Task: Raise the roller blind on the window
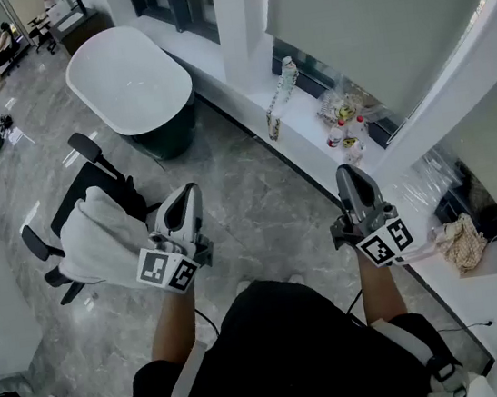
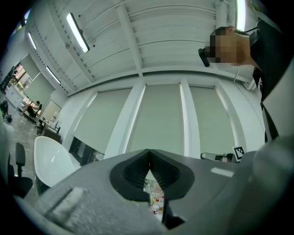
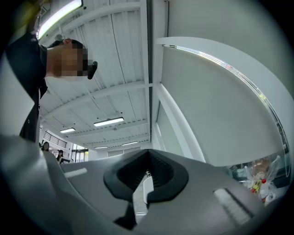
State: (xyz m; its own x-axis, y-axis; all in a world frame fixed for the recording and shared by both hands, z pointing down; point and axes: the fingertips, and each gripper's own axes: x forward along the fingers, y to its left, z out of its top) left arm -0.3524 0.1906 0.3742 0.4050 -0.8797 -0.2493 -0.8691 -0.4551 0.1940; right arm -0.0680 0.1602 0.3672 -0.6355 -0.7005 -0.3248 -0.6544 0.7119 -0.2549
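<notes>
The left gripper and the right gripper are held up side by side in front of the person, aimed toward the window wall. The jaws of each are seen pressed together, with nothing caught between them. The roller blind is drawn most of the way down over the window, ahead of the right gripper and well apart from both. Bottles are crowded on the sill beneath it, and a white bathtub is set to the left.
</notes>
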